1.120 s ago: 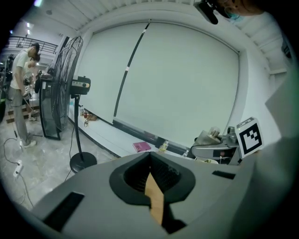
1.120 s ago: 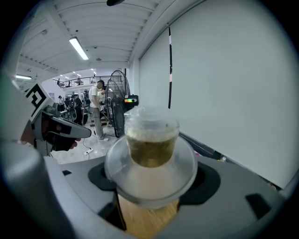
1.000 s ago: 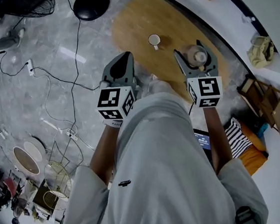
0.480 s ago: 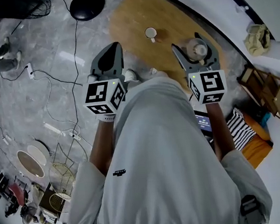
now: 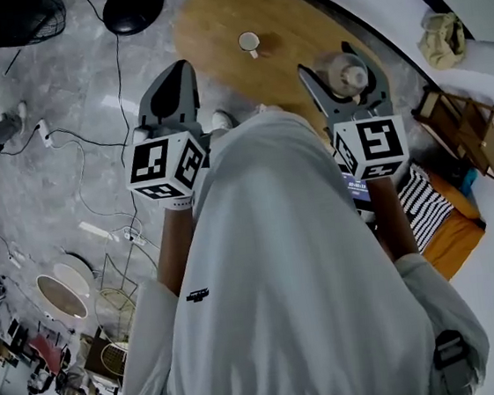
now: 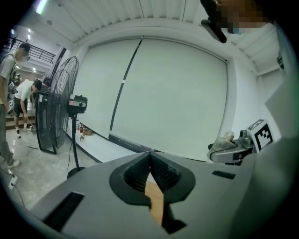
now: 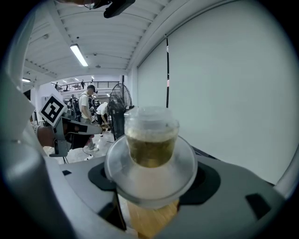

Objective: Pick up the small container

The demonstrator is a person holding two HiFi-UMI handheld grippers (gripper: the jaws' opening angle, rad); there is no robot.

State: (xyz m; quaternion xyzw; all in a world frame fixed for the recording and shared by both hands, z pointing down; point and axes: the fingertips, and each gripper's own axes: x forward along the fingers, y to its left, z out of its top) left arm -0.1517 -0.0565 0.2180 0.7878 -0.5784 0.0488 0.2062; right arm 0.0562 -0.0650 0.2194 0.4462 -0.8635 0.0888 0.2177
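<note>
Both grippers have come up closer to the head camera than a second ago, and the small container rode up with the right one. The wooden surface has slid toward 12 o'clock in the head view.

The right gripper (image 5: 339,71) has its tongs spread fairly wide and clamped on the small container (image 5: 346,75). In the right gripper view the pads of the right gripper (image 7: 152,182) press on the wide clear lower part of the container (image 7: 150,140). It stands upright with its long axis vertical and its narrow capped top up, and there's yellowish liquid inside. I can't see a label on it.

The left gripper (image 5: 178,72) has its tongs pressed together on nothing. The left gripper view confirms it: the left gripper (image 6: 150,161) shows only a sliver of wood below the pads.

For writing, there are only the black-and-white square markers on each cube. A tiny dark logo (image 5: 198,293) on the person's shirt and a lit screen (image 5: 357,190) at 6 o'clock of the right cube are both too small to read.

The container hangs over the right end of the surface (image 5: 209,19), near its edge. A cup (image 5: 249,40) sits well apart at 10 o'clock from it, with bare wood between. The left gripper is over grey floor (image 5: 67,97) beside the surface's edge, and cables run at its 9 o'clock. A black fan base (image 5: 132,3) is at its 11 o'clock. A wooden rack (image 5: 480,143) stands at 4 o'clock of the container.
</note>
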